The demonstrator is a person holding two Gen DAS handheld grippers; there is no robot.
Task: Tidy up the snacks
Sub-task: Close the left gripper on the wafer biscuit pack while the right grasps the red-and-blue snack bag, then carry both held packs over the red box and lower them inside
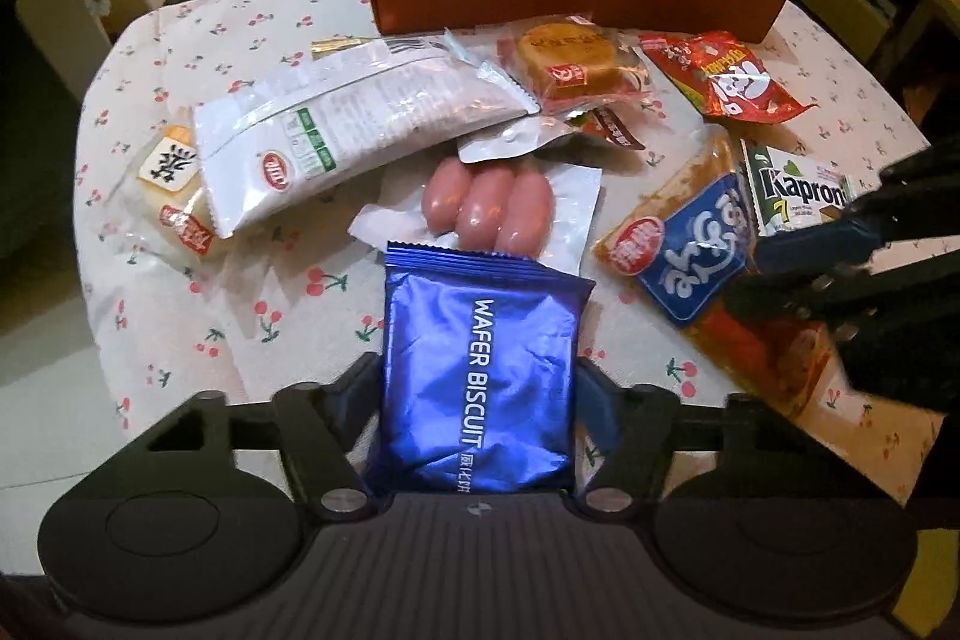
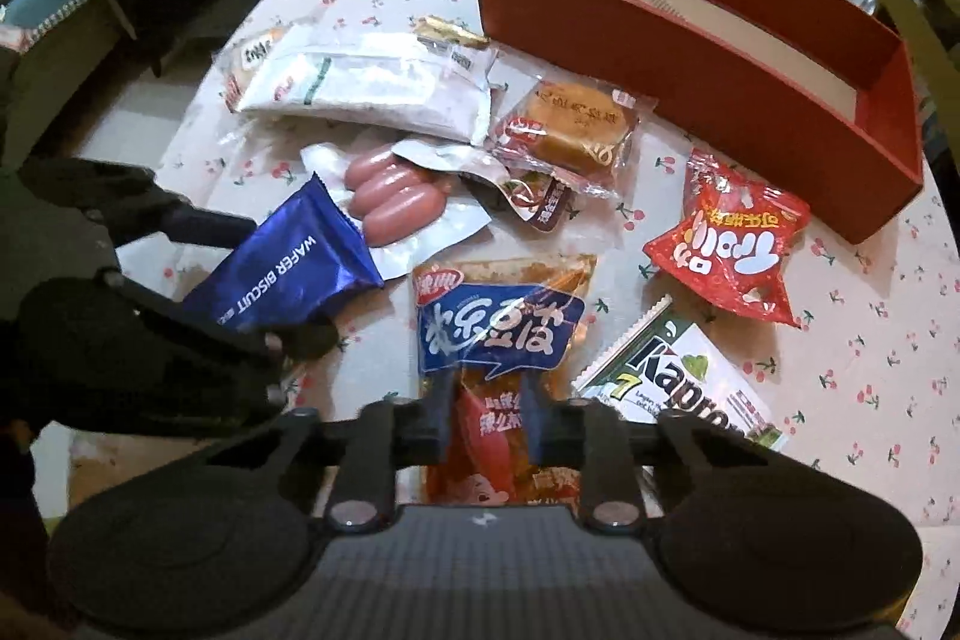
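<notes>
wafer pack [image 1: 480, 376]: nearest your left camera. The blue foil packet sits upright between the left gripper [image 1: 477, 388] jaws, pinched on both side edges and lifted off the surface [image 1: 180, 316]. Its top end hangs over the sausage pack. Looks like your first item for the box.
red box [image 2: 708, 100]: biggest thing here, at the far edge of the surface. No snacks show inside, only a pale base, so by my read the sorting has barely begun. The open top faces you, so a straight drop-in should work.
white bag [image 1: 336, 130]: long pouch lying flat, left of centre. It overlaps a bun pack at its near end, so lift it off before you go for the bun.
tofu snack pack [image 2: 498, 328]: orange pouch with blue label, flat under your right gripper [image 2: 486, 400]. The jaws are drawn in close, one on either side of its lower half. They appear to nip the film, and the pack still lies on the surface.
sausage pack [image 1: 486, 208]: three pink sausages in clear vacuum film, mid-surface.
red crisp bag [image 2: 726, 250]: puffy, lies alone near the box. Easy pick.
Kaproni pack [image 2: 690, 388]: just beside the tofu pack, right of it.
cake pack [image 2: 576, 124]: clear wrap, near the box wall.
</notes>
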